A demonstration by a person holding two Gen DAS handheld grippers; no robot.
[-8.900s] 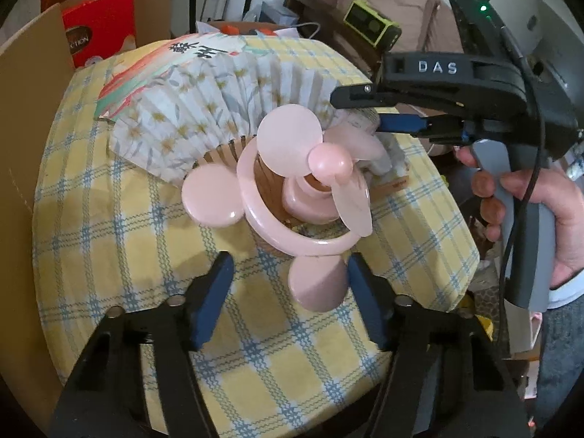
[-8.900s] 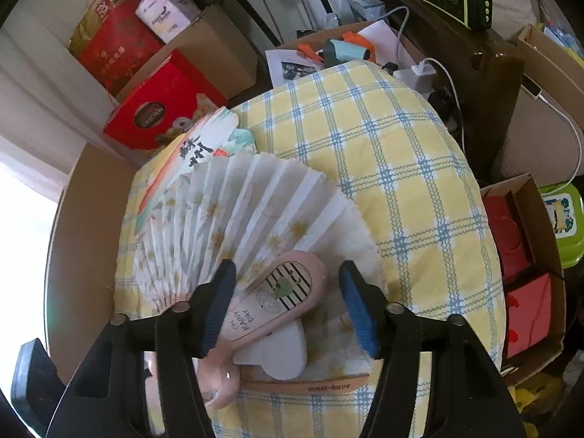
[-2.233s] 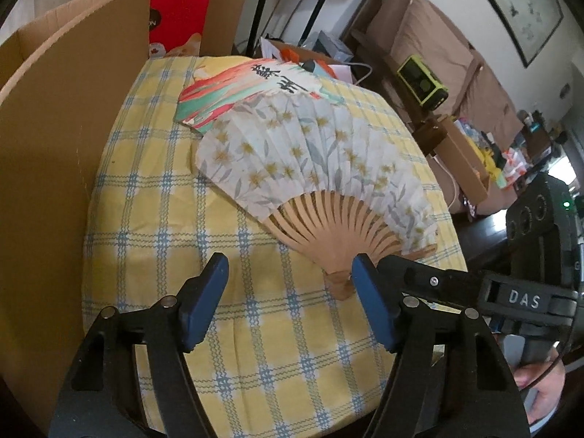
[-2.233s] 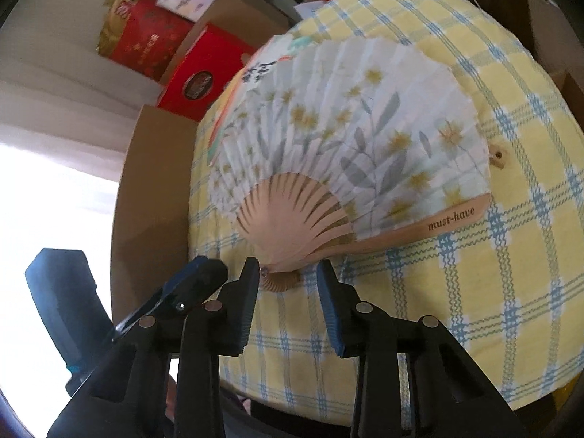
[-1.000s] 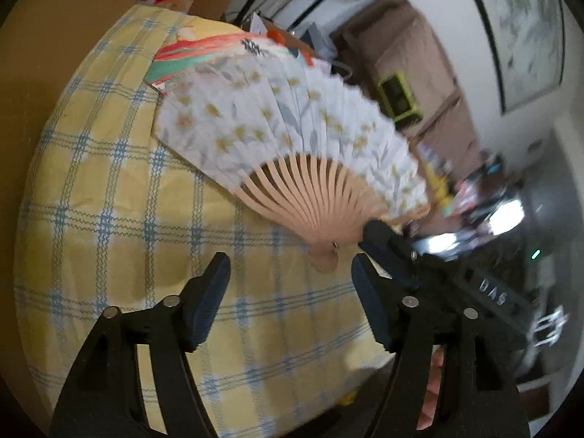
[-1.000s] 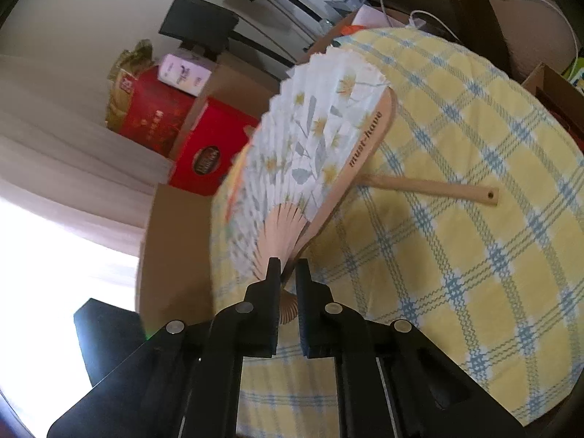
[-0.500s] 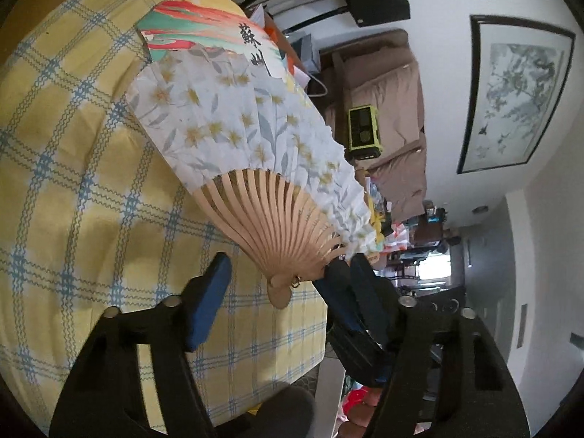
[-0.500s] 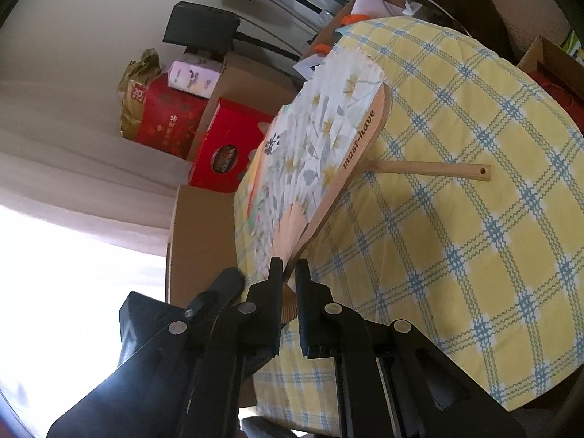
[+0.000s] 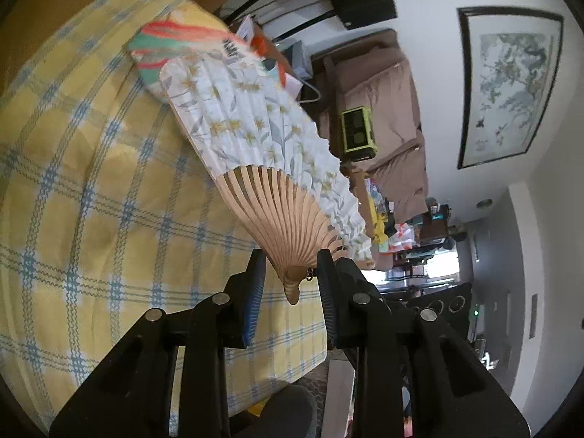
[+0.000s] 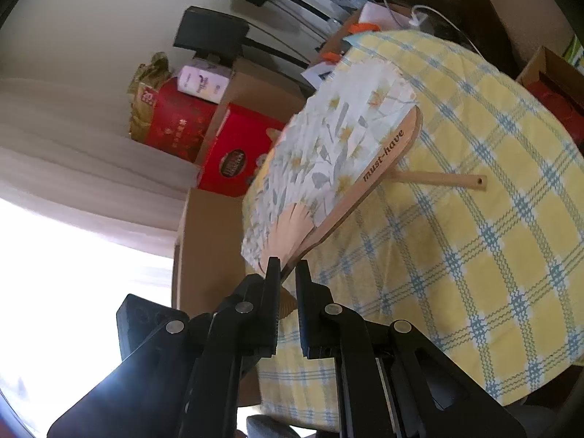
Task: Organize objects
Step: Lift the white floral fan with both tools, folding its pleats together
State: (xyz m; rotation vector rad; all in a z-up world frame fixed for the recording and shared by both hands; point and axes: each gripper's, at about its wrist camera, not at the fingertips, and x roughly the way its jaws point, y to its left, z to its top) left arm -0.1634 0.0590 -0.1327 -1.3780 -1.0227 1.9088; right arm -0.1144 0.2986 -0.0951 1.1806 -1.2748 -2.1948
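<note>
Two grippers meet at the folding fan's (image 9: 262, 153) pivot above the checked tablecloth (image 9: 91, 189): the right gripper (image 10: 287, 273) pinches its wooden guard, while the left gripper (image 9: 291, 268), jaws just closing, straddles it, contact unclear. Only the right view shows a wooden stick (image 10: 438, 179) beyond the fan; its near end is hidden.

You see the folding fan (image 9: 255, 135), white paper with yellow flowers on wooden ribs, half open and tilted up from the cloth. Its outer guard reads "must-have". Behind it lies a colourful flat fan (image 9: 171, 42).
</note>
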